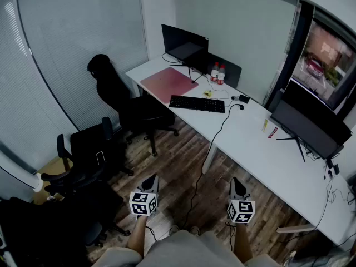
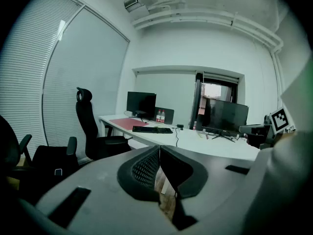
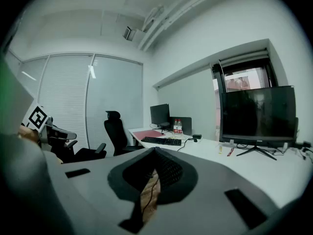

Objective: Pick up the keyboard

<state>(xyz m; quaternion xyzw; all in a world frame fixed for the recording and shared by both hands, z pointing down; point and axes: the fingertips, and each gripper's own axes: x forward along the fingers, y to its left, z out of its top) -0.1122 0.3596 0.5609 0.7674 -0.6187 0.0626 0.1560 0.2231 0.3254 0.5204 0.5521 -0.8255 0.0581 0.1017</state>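
A black keyboard point(image 1: 197, 103) lies on the long white desk point(image 1: 250, 143), next to a pink desk mat point(image 1: 169, 83); it also shows far off as the keyboard point(image 2: 152, 129) and the keyboard point(image 3: 162, 141). My left gripper point(image 1: 149, 183) and right gripper point(image 1: 237, 187) hang low over the wooden floor, well short of the desk. Both have their jaws closed tip to tip with nothing between them, as seen at the left gripper point(image 2: 159, 149) and right gripper point(image 3: 154, 151).
Black office chairs point(image 1: 131, 109) point(image 1: 83, 160) stand left of the desk. Two monitors point(image 1: 184, 44) point(image 1: 309, 128) and two bottles point(image 1: 217, 73) sit on the desk. A black cable point(image 1: 207, 154) hangs from the desk to the floor. Blinds cover the glass wall at left.
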